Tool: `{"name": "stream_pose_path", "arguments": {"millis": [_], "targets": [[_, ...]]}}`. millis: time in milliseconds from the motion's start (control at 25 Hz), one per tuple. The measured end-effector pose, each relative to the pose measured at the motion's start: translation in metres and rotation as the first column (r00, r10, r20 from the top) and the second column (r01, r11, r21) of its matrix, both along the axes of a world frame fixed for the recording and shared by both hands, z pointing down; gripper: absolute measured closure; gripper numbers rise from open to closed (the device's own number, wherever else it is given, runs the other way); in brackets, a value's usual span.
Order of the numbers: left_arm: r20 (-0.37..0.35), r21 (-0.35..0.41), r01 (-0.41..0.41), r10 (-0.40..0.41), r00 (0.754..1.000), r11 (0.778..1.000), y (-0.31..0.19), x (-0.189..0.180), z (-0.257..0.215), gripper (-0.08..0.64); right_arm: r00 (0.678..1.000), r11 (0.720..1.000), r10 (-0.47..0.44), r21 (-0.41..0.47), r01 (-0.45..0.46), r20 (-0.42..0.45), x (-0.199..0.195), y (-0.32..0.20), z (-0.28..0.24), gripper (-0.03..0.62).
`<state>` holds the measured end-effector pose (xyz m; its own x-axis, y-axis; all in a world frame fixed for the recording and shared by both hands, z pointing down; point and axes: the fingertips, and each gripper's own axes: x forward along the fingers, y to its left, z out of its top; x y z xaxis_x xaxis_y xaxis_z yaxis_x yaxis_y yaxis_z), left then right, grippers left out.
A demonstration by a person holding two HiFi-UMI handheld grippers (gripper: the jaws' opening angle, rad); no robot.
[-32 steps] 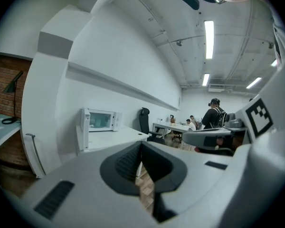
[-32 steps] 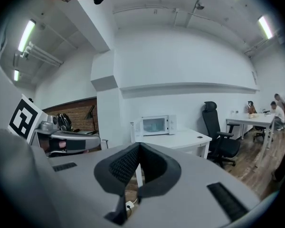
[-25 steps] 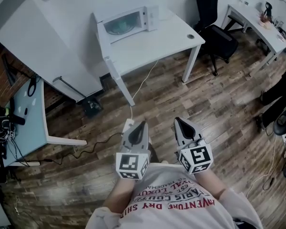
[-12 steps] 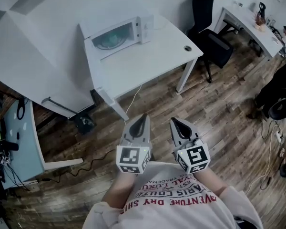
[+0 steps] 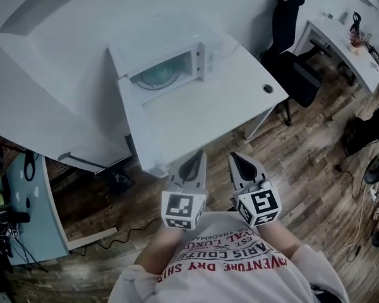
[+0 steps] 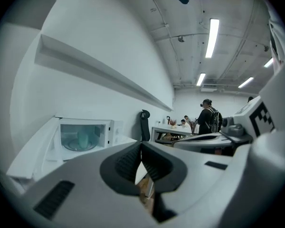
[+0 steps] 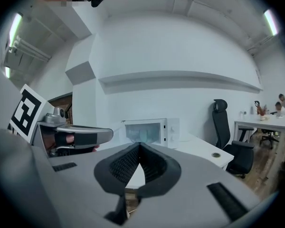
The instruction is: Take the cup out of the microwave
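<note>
A white microwave (image 5: 170,65) stands at the back of a white table (image 5: 202,115). Its inside shows from the front, with a pale teal cup (image 5: 159,76) on the glass plate. The left gripper view shows the cup (image 6: 82,138) in the lit cavity. A white panel slanting off the microwave's left side looks like the open door. In the right gripper view the cup (image 7: 142,135) is small and far off. My left gripper (image 5: 194,160) and right gripper (image 5: 238,161) are side by side at the table's near edge, both shut and empty, well short of the microwave (image 7: 149,129).
A black office chair (image 5: 290,36) stands right of the table. Behind it is a second desk (image 5: 341,36) with people near it. A glass-topped desk (image 5: 25,201) with cables is at the far left. A long shelf (image 6: 99,75) runs along the wall above the microwave.
The table and microwave have come much closer in the head view. Both grippers have moved forward from over the wood floor to the table's near edge, still shut.
</note>
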<state>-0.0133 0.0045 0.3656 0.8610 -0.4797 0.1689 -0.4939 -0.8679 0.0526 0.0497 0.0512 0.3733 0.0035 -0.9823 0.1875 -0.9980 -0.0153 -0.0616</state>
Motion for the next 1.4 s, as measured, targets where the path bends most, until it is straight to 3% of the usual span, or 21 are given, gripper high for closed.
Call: {"name": "stream_pose_path", "arguments": {"millis": [360,720,960,1400], "targets": [[-0.008,-0.081,0.062,-0.063,0.998,0.995,-0.069,0.013,0.018,0.552,0.998,0.998,-0.059,-0.026,0.059,0.011,0.017,-0.081,0.007,0.588],[0.012,-0.071,0.258,-0.257,0.966,0.964,-0.161,0.03,0.015,0.552,0.975,0.975,-0.22,-0.025,0.221,0.038,0.047,-0.181,0.012,0.588],[0.057,-0.097,0.384,-0.38,0.923,0.918,-0.216,0.055,0.031,0.552,0.936,0.936,-0.348,-0.032,0.35,0.044,0.079,-0.251,0.013,0.588],[0.045,-0.132,0.583,-0.583,0.812,0.802,-0.298,0.082,0.049,0.552,0.854,0.852,-0.519,-0.057,0.52,0.031,0.121,-0.349,0.025,0.588]]}}
